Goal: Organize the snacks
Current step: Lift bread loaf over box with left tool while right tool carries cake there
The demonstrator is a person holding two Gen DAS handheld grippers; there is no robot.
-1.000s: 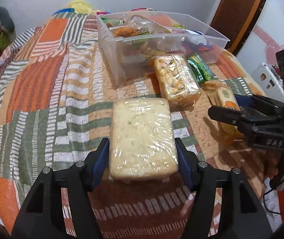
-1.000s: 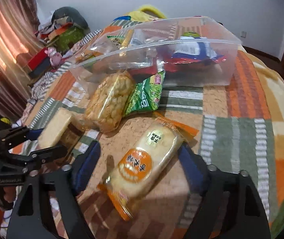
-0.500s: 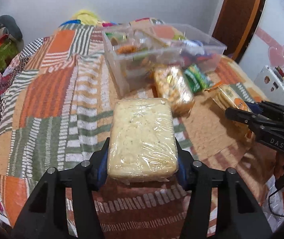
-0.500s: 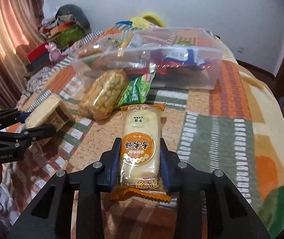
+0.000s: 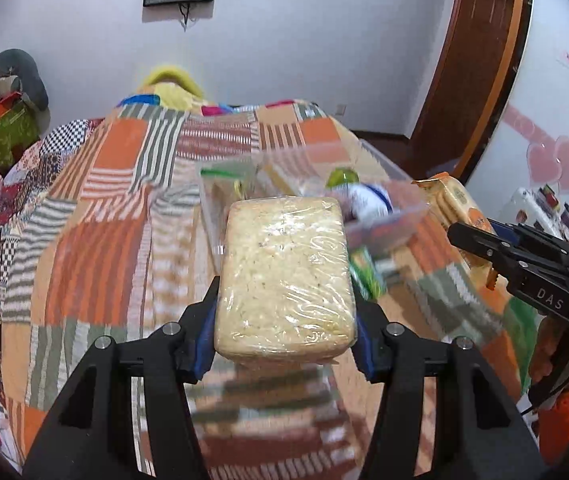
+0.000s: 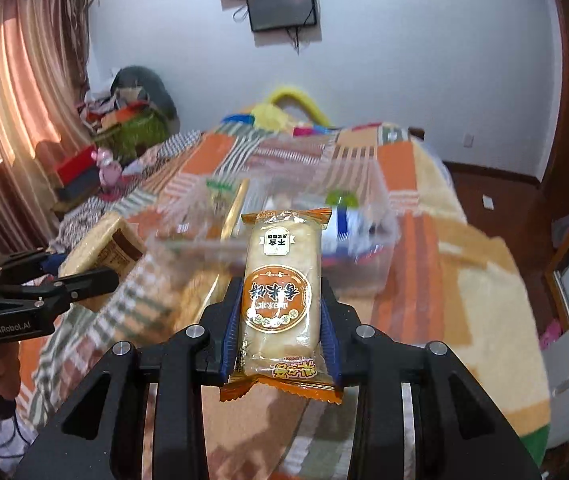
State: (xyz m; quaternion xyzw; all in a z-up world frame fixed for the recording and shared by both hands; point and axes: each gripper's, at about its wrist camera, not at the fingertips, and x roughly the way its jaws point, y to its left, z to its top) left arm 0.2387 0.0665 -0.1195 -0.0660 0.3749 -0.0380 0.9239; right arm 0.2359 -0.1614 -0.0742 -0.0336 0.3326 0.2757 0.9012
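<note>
My left gripper (image 5: 284, 312) is shut on a pale block of puffed rice cake in clear wrap (image 5: 284, 276), held up above the patchwork bedspread. My right gripper (image 6: 282, 316) is shut on an orange-labelled rice cracker pack (image 6: 282, 288), also lifted. Each gripper shows in the other view: the right one (image 5: 480, 240) with its pack at the right, the left one (image 6: 84, 276) with its block at the left. The clear plastic bin (image 6: 368, 264) with several snacks stands ahead, blurred. A green packet (image 5: 366, 274) and a yellowish bag (image 6: 200, 296) lie in front of it.
The bed is covered by an orange, green and white patchwork blanket (image 5: 104, 240). Clutter and toys are piled at the far left (image 6: 124, 128). A curtain (image 6: 16, 120) hangs at the left; a brown door (image 5: 476, 60) stands at the right.
Both grippers have lifted their snacks off the bed and tilted upward. The right gripper closed on the cracker pack, which had been lying loose between open jaws.
</note>
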